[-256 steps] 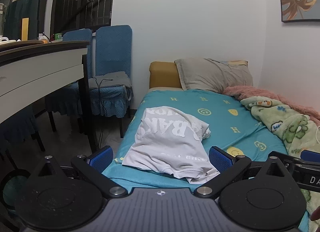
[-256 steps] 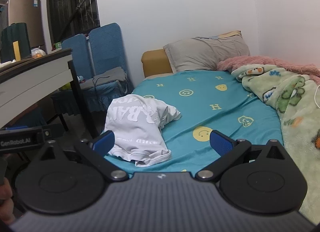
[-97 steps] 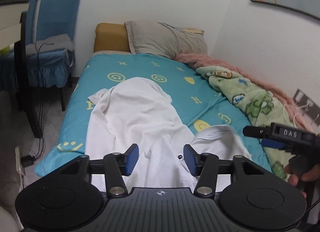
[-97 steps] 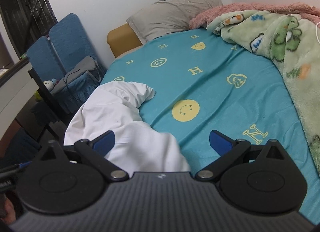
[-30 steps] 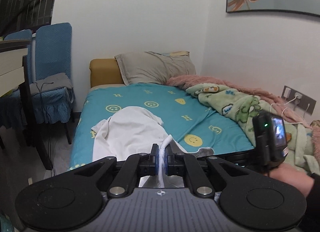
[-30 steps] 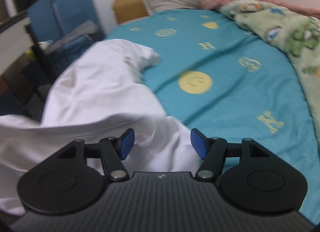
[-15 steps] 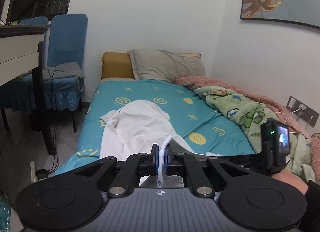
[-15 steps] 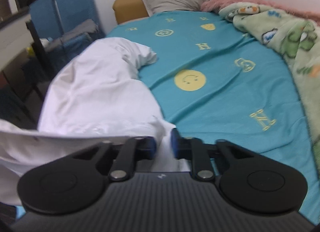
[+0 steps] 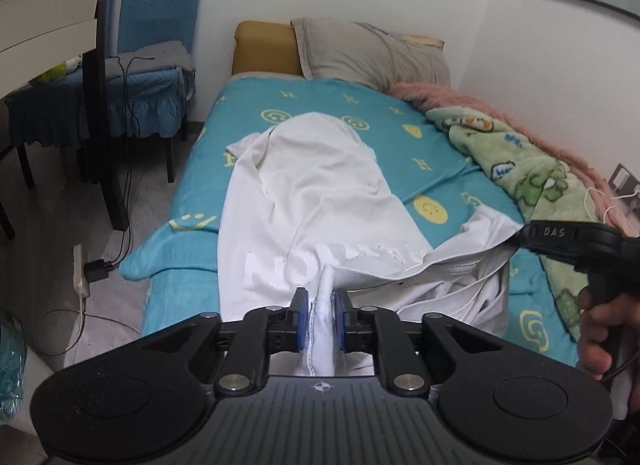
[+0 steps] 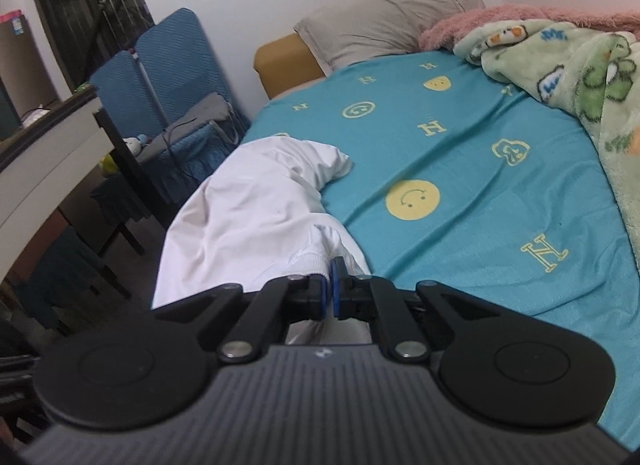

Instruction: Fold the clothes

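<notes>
Left hand-held gripper (image 9: 319, 319) clamped on white shirt (image 9: 316, 193) hem | right hand-held gripper (image 10: 330, 297) pinching another edge | shirt draped along bed (image 9: 432, 153) foot-left corner, trailing toward pillow (image 9: 372, 53)

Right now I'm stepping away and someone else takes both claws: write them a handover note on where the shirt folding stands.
Left claw: shut on a bunched edge of the white T-shirt, near the foot of the bed.
Right claw: shut on another edge of the same shirt, to the right of the left one.
Shirt: stretched lengthwise over the teal bedsheet, far end toward the pillow, near end lifted between the claws, fabric wrinkled and partly hanging off the bed's left edge.
Done: both edges gripped, shirt pulled out long.
Left: spread it flat, smooth it, make every fold.
</notes>
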`<state>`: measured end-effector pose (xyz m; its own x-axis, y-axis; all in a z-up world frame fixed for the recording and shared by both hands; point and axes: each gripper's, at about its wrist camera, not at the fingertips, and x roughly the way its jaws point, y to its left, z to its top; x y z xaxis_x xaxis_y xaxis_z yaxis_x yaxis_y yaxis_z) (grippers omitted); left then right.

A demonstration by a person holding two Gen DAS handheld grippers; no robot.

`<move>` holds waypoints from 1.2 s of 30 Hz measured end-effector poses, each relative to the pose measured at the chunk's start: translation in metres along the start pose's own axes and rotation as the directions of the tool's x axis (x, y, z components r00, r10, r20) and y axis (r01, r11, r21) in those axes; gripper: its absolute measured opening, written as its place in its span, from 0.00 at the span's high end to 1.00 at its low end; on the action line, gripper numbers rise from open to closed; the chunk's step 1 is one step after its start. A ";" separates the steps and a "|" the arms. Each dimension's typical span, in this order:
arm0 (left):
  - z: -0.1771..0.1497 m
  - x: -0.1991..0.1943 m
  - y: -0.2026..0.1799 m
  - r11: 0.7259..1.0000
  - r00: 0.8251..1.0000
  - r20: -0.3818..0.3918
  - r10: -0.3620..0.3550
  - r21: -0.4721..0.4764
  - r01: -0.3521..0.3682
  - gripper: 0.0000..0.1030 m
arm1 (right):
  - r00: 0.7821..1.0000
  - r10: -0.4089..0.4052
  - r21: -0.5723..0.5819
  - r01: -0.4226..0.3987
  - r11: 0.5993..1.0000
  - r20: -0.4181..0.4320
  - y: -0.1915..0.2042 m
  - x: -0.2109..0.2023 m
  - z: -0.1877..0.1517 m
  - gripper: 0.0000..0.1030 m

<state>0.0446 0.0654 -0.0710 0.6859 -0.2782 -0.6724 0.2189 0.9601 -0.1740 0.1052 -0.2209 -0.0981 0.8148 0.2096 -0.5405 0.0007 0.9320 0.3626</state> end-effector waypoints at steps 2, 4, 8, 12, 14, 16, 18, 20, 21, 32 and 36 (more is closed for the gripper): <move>-0.001 0.006 -0.002 1.000 1.000 -0.023 0.004 0.008 -0.004 0.70 | 1.000 0.008 -0.004 -0.008 1.000 0.004 0.002 -0.002 0.000 0.94; -0.001 0.011 -0.005 1.000 0.999 -0.039 0.012 0.017 -0.011 0.61 | 1.000 0.014 -0.011 -0.014 1.000 0.011 0.005 -0.004 0.001 0.94; -0.003 0.025 -0.009 0.999 0.996 -0.080 0.037 0.025 -0.035 0.58 | 0.999 0.017 -0.018 -0.016 1.000 0.038 0.010 -0.012 0.001 0.94; -0.009 0.035 -0.013 0.995 0.989 -0.119 0.088 0.064 -0.081 0.57 | 0.994 -0.027 -0.020 0.029 0.999 0.103 0.012 -0.019 0.001 0.94; -0.010 0.033 -0.011 0.991 0.986 -0.107 0.130 0.053 -0.125 0.49 | 0.988 -0.062 -0.020 0.066 0.998 0.142 0.012 -0.023 0.001 0.94; -0.008 0.029 -0.008 0.982 0.979 -0.084 0.186 0.036 -0.184 0.40 | 0.977 -0.122 -0.007 0.125 0.992 0.174 0.010 -0.025 -0.001 0.94; -0.007 0.021 -0.005 0.978 0.977 -0.047 0.210 0.017 -0.209 0.39 | 0.965 -0.186 0.018 0.186 0.982 0.183 0.003 -0.023 -0.003 0.92; -0.004 0.012 -0.006 0.974 0.974 0.002 0.226 0.003 -0.226 0.36 | 0.959 -0.228 0.041 0.224 0.974 0.169 -0.004 -0.018 -0.005 0.86; -0.003 0.008 -0.008 0.972 0.971 0.028 0.236 -0.001 -0.236 0.35 | 0.953 -0.248 0.041 0.245 0.969 0.172 -0.006 -0.017 -0.006 0.74; 0.055 -0.077 -0.011 0.957 0.883 0.387 0.264 -0.215 -0.192 0.26 | 0.839 -0.241 0.074 0.236 0.969 0.488 0.018 -0.098 0.033 0.35; 0.107 -0.127 -0.027 0.964 0.822 0.513 0.247 -0.220 -0.151 0.26 | 0.769 -0.189 0.044 0.205 0.978 0.610 0.045 -0.157 0.080 0.35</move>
<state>0.0258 0.0722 0.0965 0.9741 -0.0063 -0.2262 -0.0459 0.9734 -0.2245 0.0234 -0.2354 0.0642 0.9804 -0.1959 -0.0209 0.1939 0.9411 0.2771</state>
